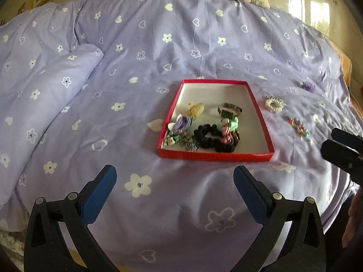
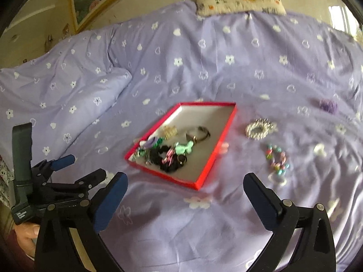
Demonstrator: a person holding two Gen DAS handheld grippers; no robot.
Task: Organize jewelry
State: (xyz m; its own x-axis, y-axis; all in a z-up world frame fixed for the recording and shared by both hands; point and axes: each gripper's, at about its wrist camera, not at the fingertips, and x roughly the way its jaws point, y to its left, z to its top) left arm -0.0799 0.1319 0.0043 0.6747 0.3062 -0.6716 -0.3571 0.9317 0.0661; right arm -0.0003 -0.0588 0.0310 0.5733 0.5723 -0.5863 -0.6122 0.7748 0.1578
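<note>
Beyond each empty, wide-open hand-held gripper [image 1: 174, 179] [image 2: 185, 185], the red tray [image 1: 215, 155] holds jewelry.

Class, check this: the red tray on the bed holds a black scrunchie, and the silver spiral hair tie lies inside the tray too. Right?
Not quite. The silver spiral hair tie lies on the bedspread, outside the red tray, as the left wrist view shows. The black scrunchie is inside.

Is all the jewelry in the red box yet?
Not yet. The shallow red cardboard box already holds a black scrunchie and more. Both hand-held grippers, left and right, are open and empty. The silver beaded bracelet, colourful bead bracelet and fluffy purple scrunchie remain outside.
</note>
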